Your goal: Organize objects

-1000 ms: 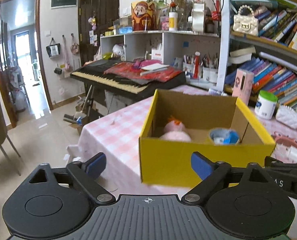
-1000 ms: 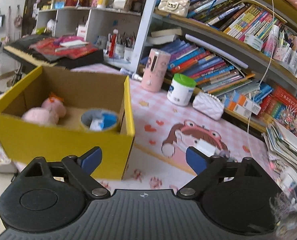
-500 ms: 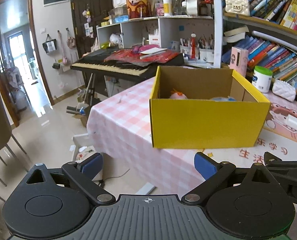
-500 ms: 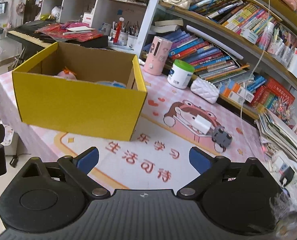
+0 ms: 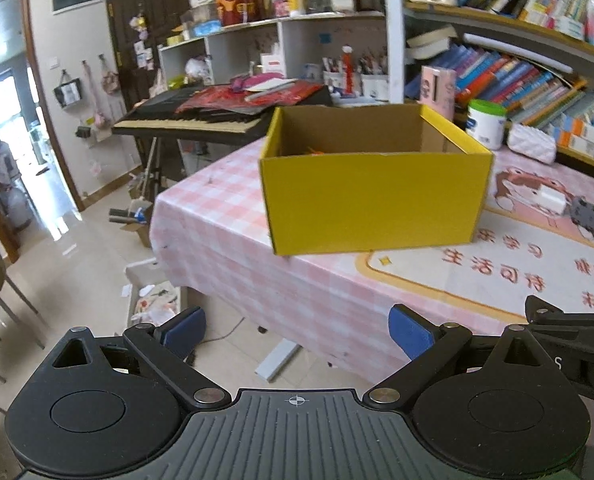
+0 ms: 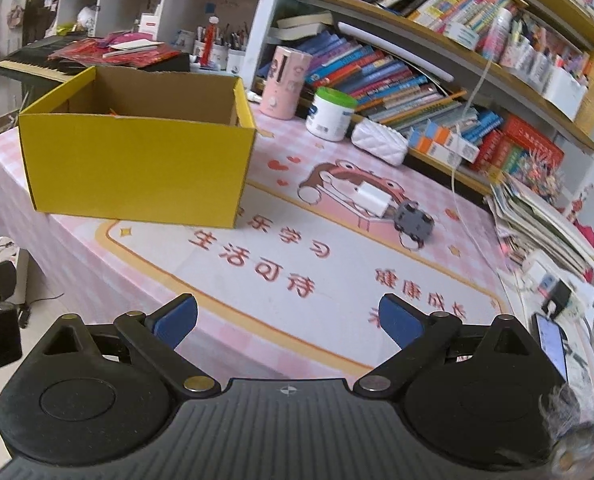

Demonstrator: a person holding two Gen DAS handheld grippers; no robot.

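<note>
A yellow cardboard box (image 5: 373, 200) stands open on the pink table; it also shows in the right wrist view (image 6: 137, 170). Its contents are hidden by the front wall, apart from a bit of orange. A white charger block (image 6: 373, 199) and a small grey wheeled gadget (image 6: 413, 222) lie on the cartoon desk mat (image 6: 297, 272). My left gripper (image 5: 297, 332) is open and empty, off the table's near edge. My right gripper (image 6: 289, 320) is open and empty above the mat's front, well short of the box.
A pink canister (image 6: 287, 76), a white jar with green lid (image 6: 331, 114) and a white quilted pouch (image 6: 381, 146) stand behind the box by the bookshelves. A keyboard piano (image 5: 201, 120) is at the far left. Magazines (image 6: 537, 220) and a phone (image 6: 551, 340) lie at right.
Both grippers have pulled back and lower from the box. The pink toy and blue cup inside it have dropped out of sight behind the front wall. Both stay open.
</note>
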